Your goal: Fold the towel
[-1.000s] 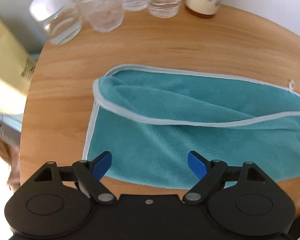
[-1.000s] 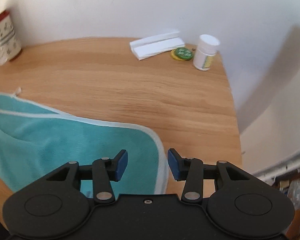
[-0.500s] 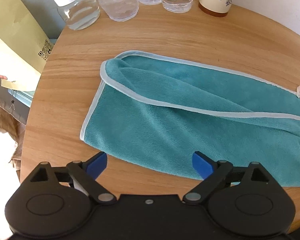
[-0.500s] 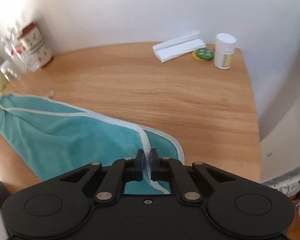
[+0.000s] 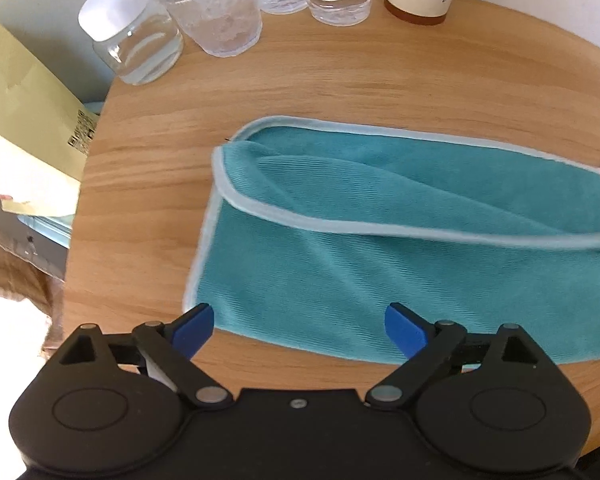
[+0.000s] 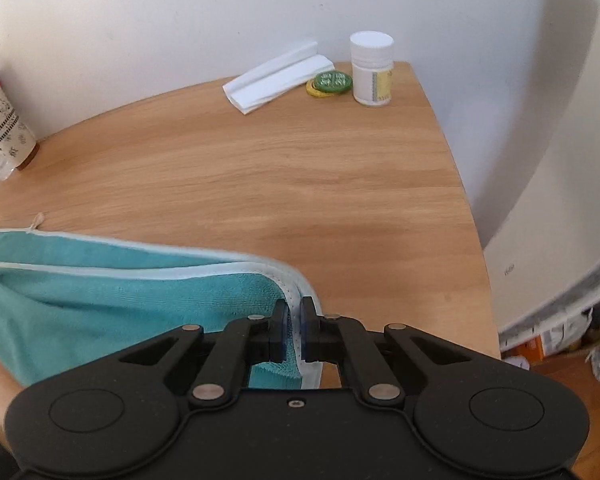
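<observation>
Teal microfibre towel with pale piping point(image 5: 400, 248) lies half-folded on round wooden worktop point(image 5: 340, 80). Right hand-held gripper point(image 6: 294, 322) clamped on its 6 o'clock corner. Left hand-held gripper point(image 5: 300, 326) spread wide, empty, over near-left corner. Step: securing corners. Next, likely: left closes on corner, both carry edge toward 12 o'clock.

A round, light-wood table point(image 6: 300, 184) fills the space ahead of the jaws in both wrist views, its grain running across and soft daylight lying on it. Beyond its far edge stands a plain white wall point(image 6: 180, 12), curving round to the right. Down past the table's right rim there is a white baseboard point(image 6: 560, 300) and a strip of brown floor point(image 6: 560, 368).
</observation>
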`<action>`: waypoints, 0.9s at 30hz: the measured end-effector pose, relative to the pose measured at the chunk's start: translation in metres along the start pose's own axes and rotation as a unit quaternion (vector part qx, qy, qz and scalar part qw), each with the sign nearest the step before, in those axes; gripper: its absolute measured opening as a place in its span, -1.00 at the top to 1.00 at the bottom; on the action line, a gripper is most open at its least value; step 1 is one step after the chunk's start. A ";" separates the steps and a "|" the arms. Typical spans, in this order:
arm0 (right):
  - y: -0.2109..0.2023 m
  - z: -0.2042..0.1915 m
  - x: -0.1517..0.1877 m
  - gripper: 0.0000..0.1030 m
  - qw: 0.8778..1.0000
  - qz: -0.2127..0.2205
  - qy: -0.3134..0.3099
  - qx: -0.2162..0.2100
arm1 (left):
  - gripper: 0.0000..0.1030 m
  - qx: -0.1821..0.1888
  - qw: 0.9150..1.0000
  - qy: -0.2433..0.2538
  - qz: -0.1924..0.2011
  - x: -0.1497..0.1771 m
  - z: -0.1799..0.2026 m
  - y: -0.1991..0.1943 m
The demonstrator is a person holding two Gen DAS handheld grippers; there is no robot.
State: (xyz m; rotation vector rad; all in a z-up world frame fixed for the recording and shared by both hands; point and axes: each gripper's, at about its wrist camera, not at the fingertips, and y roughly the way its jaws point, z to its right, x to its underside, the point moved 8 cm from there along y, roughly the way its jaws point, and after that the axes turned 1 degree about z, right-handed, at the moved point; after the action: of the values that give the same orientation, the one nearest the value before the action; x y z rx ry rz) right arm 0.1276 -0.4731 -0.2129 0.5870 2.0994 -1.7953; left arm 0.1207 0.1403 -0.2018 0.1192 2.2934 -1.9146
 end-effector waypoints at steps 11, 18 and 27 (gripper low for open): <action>0.009 -0.002 -0.006 0.24 0.994 -0.013 -0.050 0.091 | -0.83 0.021 1.000 -0.012 0.002 -0.004 -0.006 0.006; -0.023 -0.051 -0.012 0.24 0.987 0.010 -0.125 0.102 | -0.98 0.044 0.998 0.023 0.035 -0.009 -0.014 -0.001; 0.005 -0.194 0.001 0.24 0.977 -0.021 -0.211 -0.031 | -0.98 0.060 0.993 0.075 0.074 -0.019 -0.032 -0.002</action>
State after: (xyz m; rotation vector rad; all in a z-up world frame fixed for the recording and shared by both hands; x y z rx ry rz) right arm 0.1338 -0.2807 -0.1866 0.1248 1.8756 -1.6882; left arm 0.1370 0.1723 -0.1911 0.4486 2.1880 -2.0278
